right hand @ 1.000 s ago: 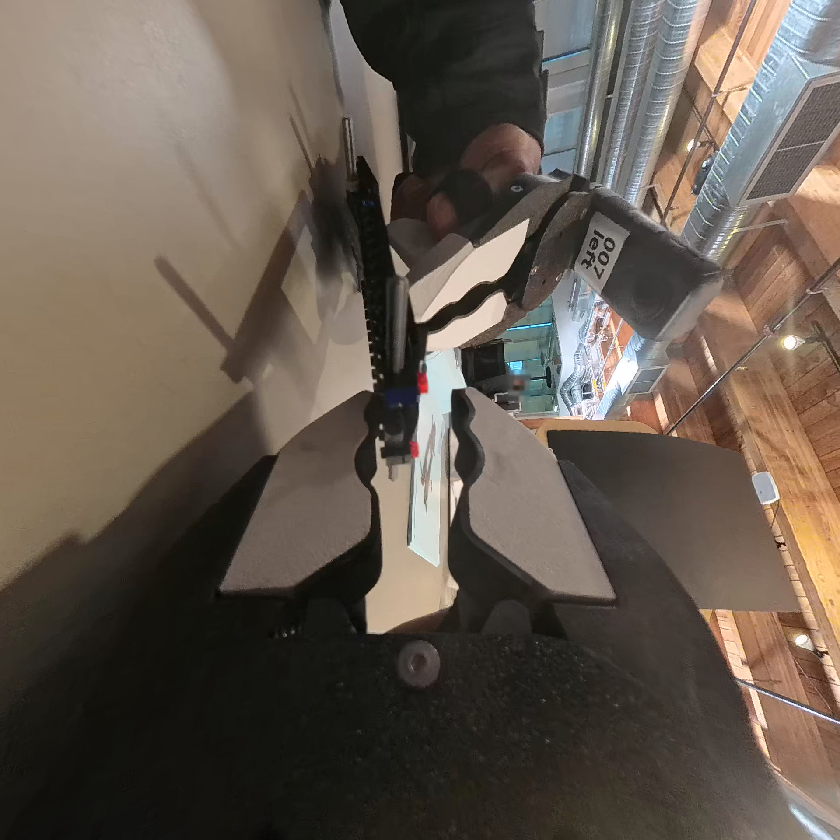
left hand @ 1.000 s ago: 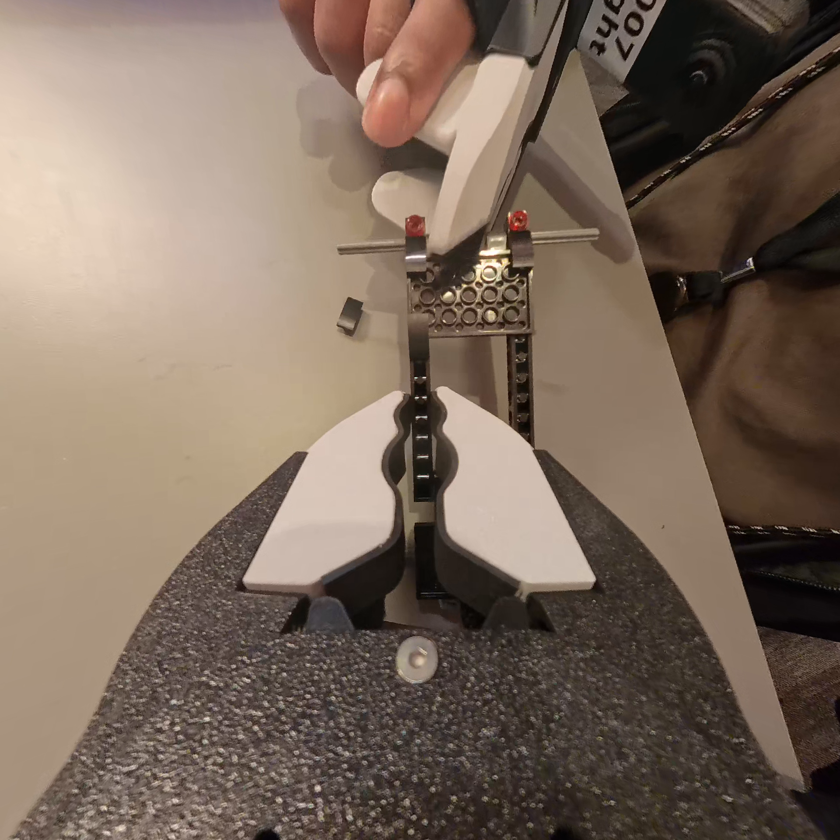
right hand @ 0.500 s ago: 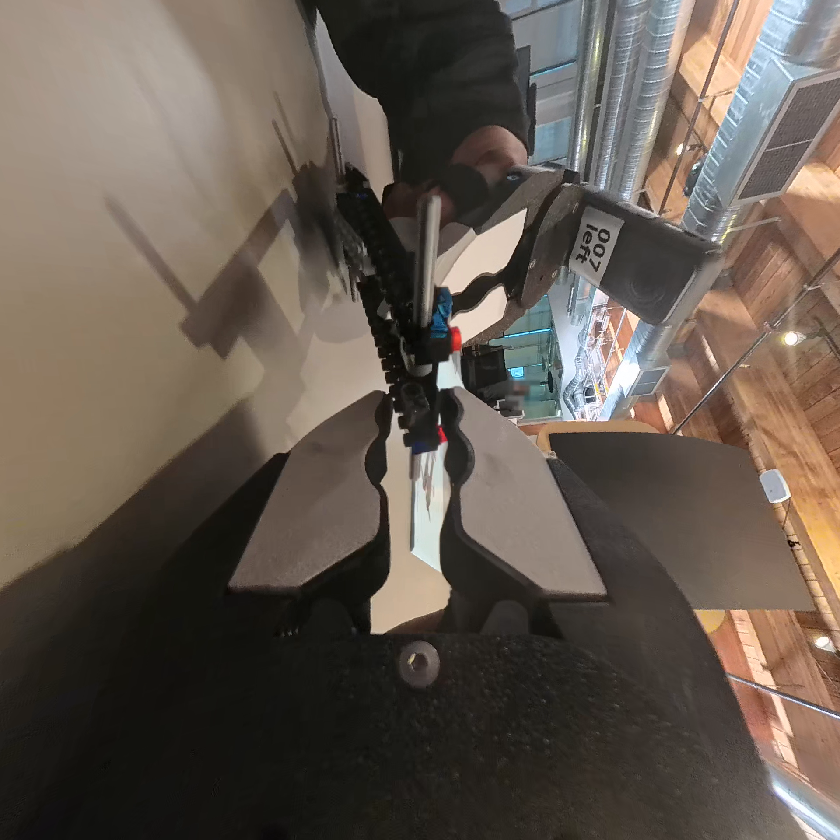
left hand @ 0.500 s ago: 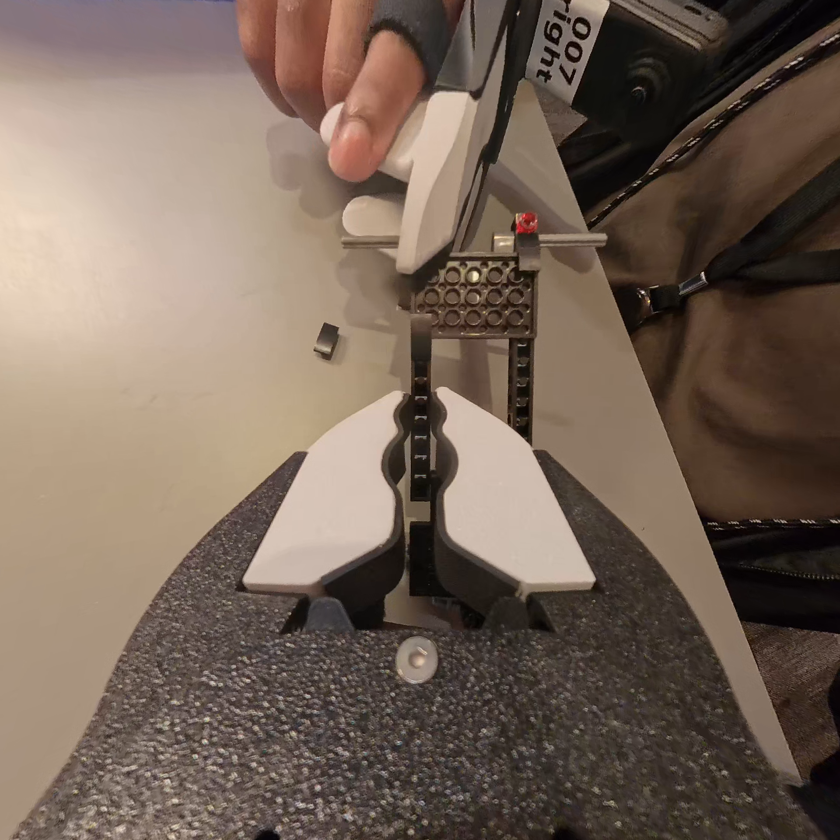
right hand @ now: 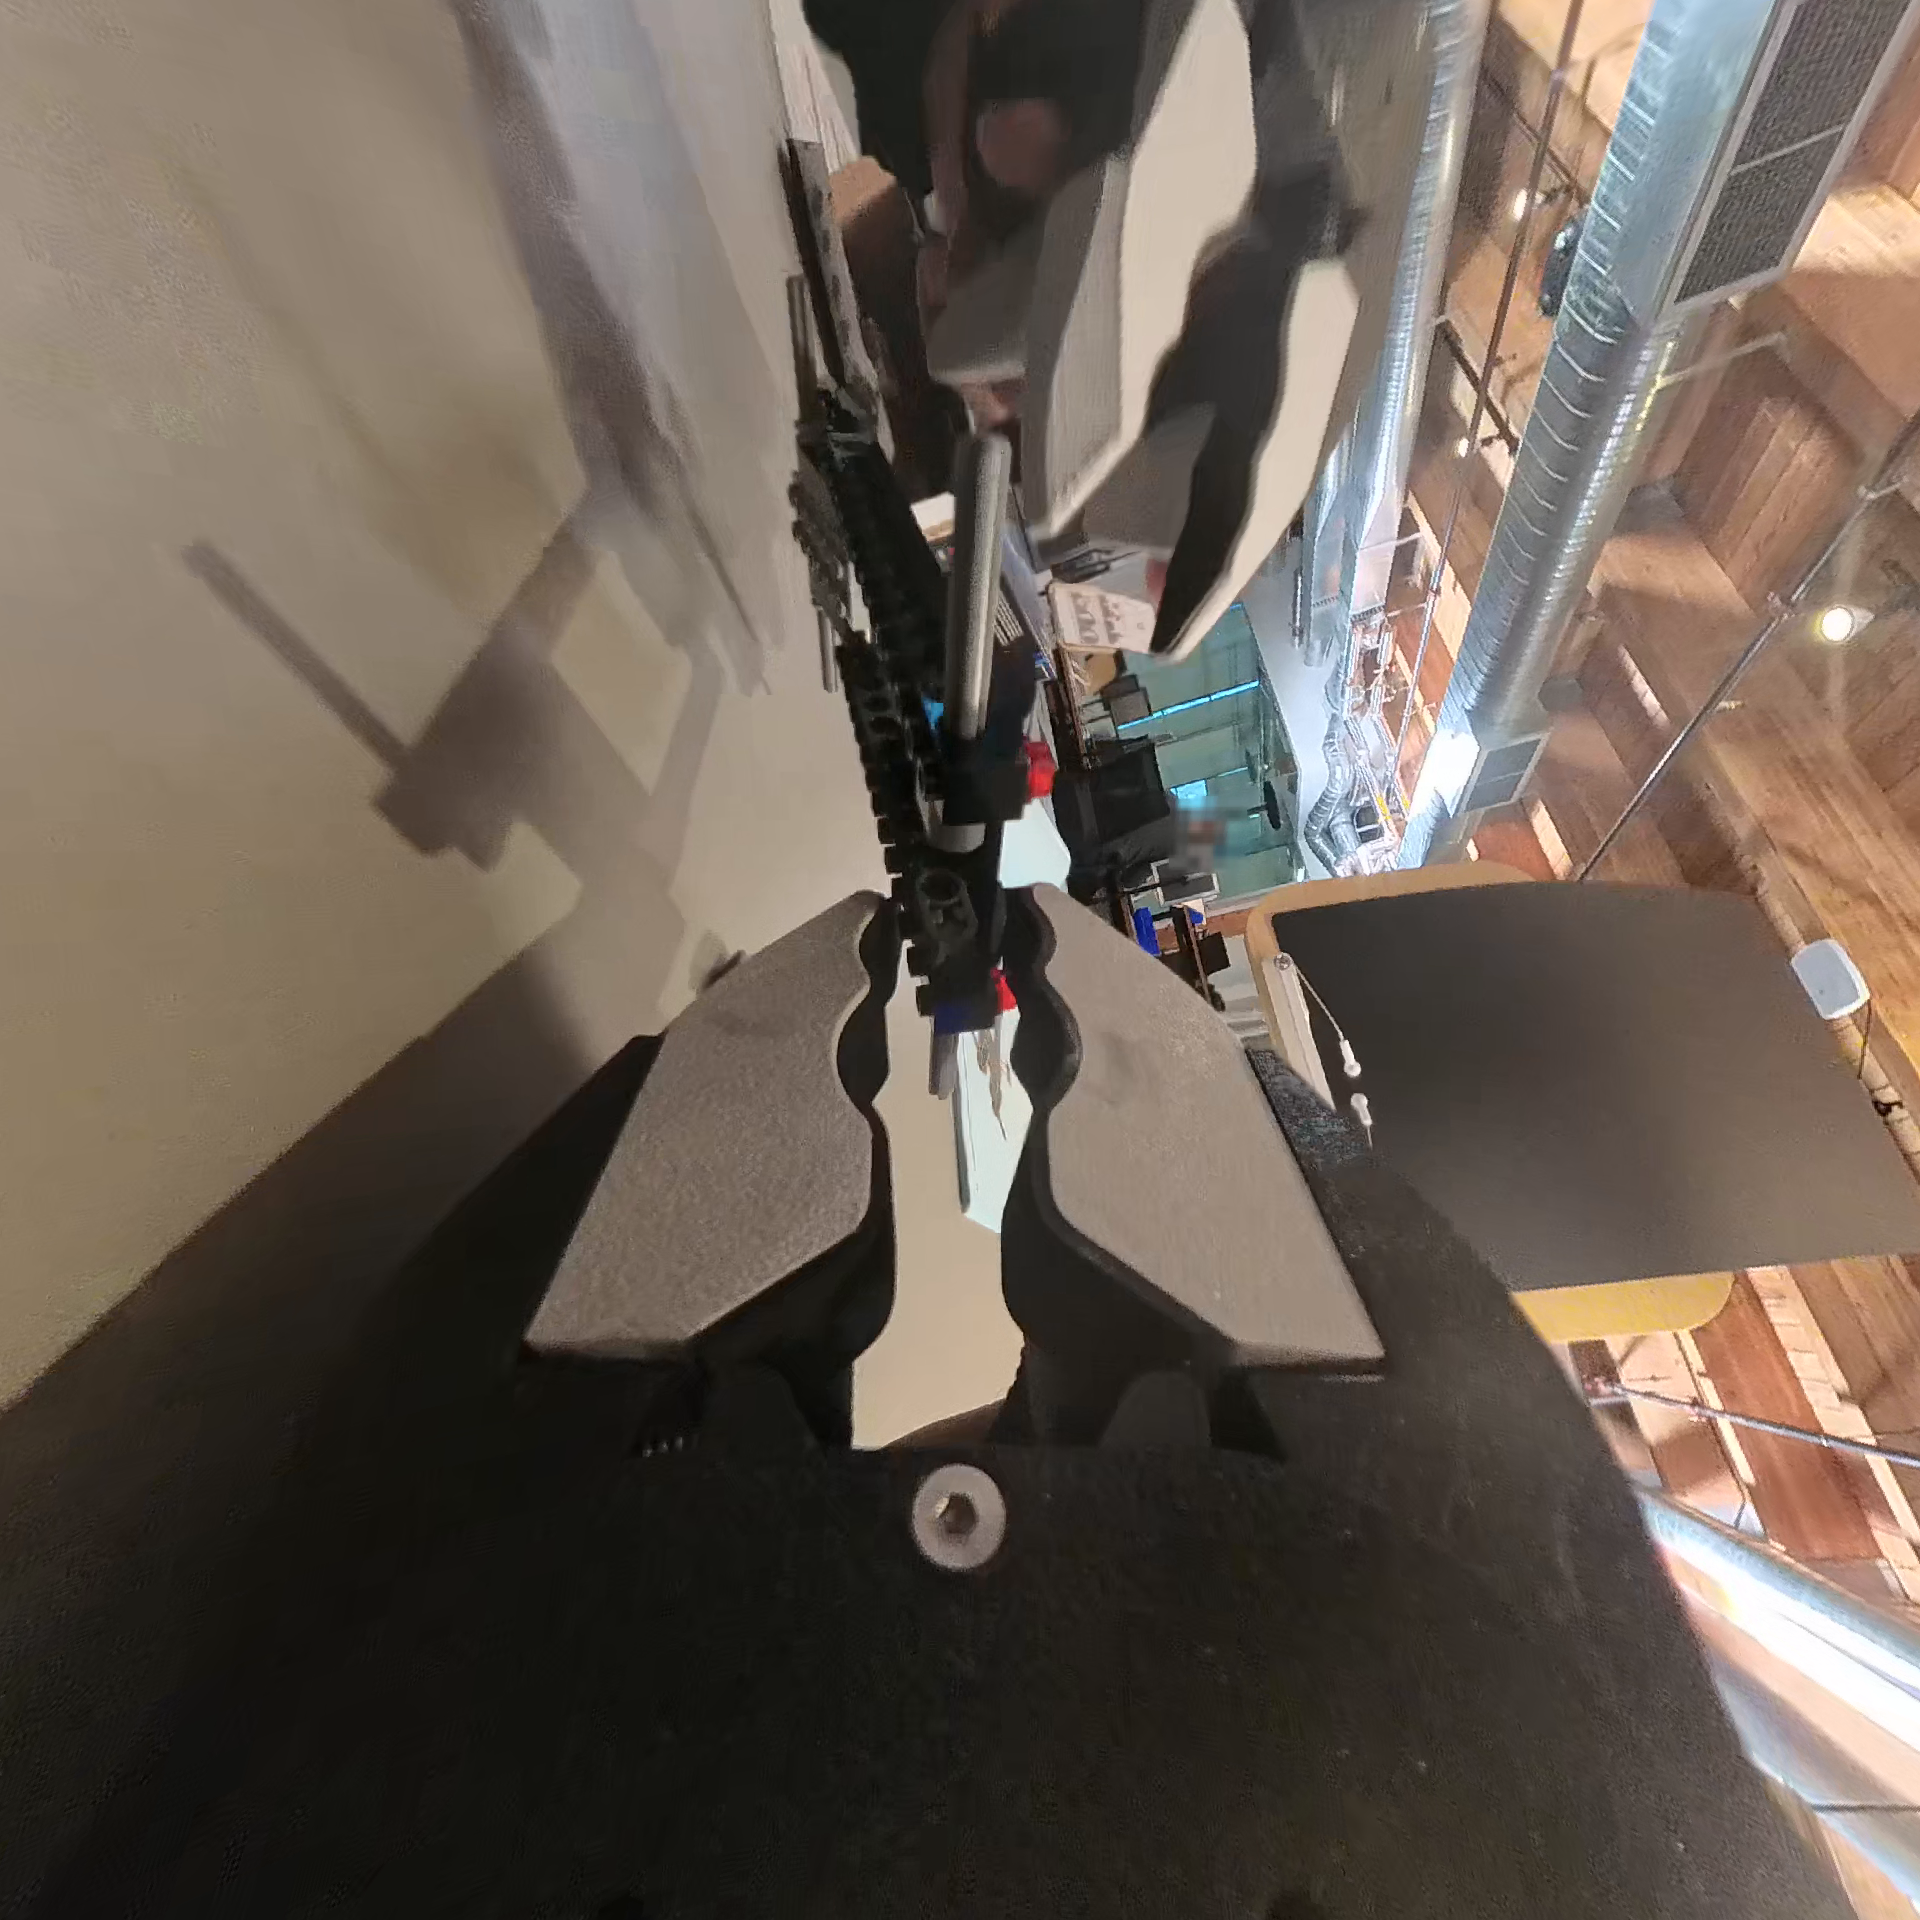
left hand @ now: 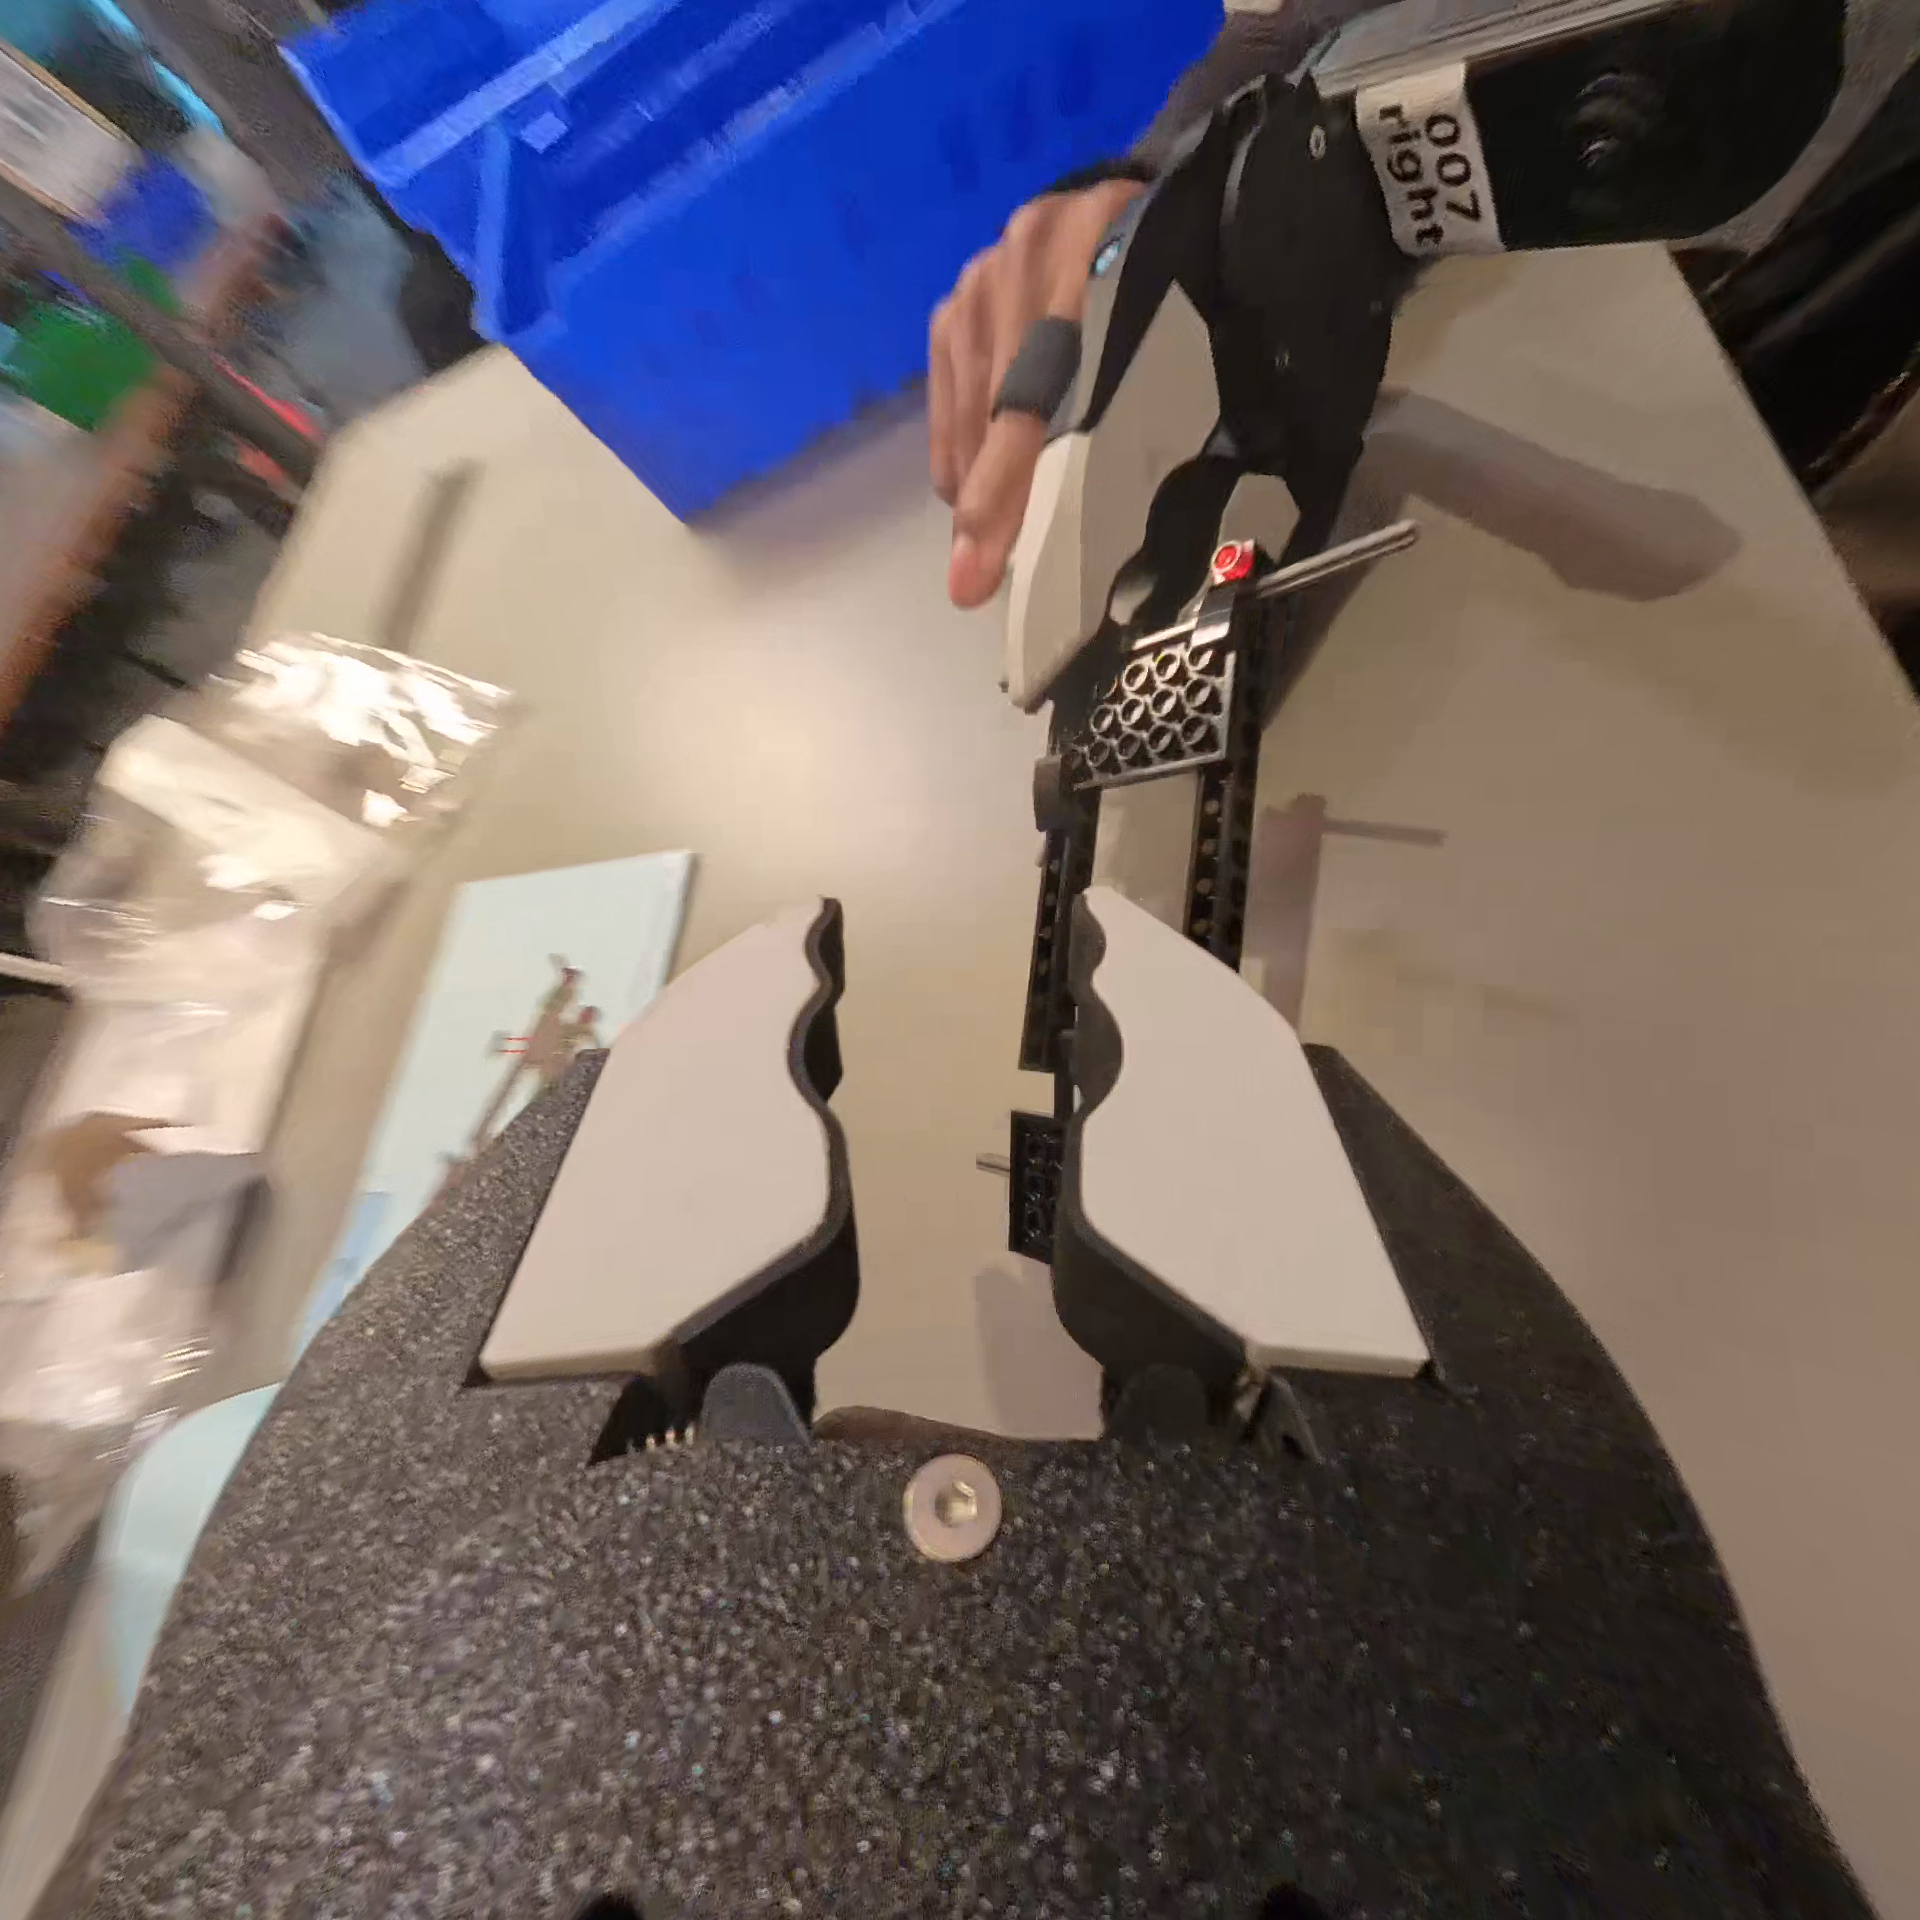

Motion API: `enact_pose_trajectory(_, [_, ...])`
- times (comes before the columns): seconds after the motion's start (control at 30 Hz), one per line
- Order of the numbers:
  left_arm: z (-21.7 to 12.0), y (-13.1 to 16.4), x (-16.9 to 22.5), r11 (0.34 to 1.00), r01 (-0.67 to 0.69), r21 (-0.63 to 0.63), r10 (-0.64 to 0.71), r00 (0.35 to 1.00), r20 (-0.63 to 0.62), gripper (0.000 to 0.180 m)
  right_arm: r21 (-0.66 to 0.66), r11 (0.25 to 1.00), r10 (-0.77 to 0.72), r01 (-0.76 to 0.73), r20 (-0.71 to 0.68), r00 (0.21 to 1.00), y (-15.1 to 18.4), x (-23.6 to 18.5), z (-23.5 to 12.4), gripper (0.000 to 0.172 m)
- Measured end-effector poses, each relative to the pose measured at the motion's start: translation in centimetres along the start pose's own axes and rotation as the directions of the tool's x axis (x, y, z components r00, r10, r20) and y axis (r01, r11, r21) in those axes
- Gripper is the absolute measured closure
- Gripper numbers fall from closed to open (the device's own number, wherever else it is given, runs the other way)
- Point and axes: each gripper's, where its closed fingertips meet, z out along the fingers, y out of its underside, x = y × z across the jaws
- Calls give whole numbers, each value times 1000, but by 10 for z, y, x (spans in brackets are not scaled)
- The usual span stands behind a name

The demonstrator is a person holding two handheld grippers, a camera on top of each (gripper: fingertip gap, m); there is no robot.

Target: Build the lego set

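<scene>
A beige table (left hand: 727, 675) fronts blue bins (left hand: 727, 208) (blurred), wood-panelled walls (right hand: 1766, 468), silver ducts (right hand: 1621, 260).

Workshop or lab space, exposed silver ducts (right hand: 1558, 436) against wood-panelled walls (right hand: 1766, 499), blue storage bin (left hand: 748, 208), beige worktable (left hand: 790, 665), glass partitions (right hand: 1205, 707)

Two grippers (left hand: 956, 925) (right hand: 951, 914), one brick model (left hand: 1153, 717).

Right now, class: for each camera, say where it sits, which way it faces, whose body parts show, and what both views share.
Left wrist view: on the open left gripper, facing along the table toward a blue bin; a hand shows.
Right wrist view: on the right gripper, tilted sideways, clamping the black brick frame.
Shared: the frame and both grippers.
</scene>
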Motion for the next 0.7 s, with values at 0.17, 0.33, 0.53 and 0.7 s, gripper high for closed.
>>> enact_pose_trajectory(0.17, [1, -9, 17, 976, -199, -90, 209, 969, 130, 125, -48, 999, 23, -24, -14, 1000, 6, 4, 4, 152])
enact_pose_trajectory(0.33, [25, -2, 16, 874, -391, -289, 463, 849, 253, 114, -106, 993, 42, -48, -59, 997, 7, 15, 6, 152])
enact_pose_trajectory(0.53, [31, -7, -1, 791, -466, -398, 608, 674, 420, 140, -155, 988, -10, -9, -117, 993, 3, 25, 2, 152])
enact_pose_trajectory(0.7, [30, -6, -8, 754, -476, -453, 656, 590, 471, 165, -180, 984, -28, -2, -162, 986, -2, 34, -1, 152])
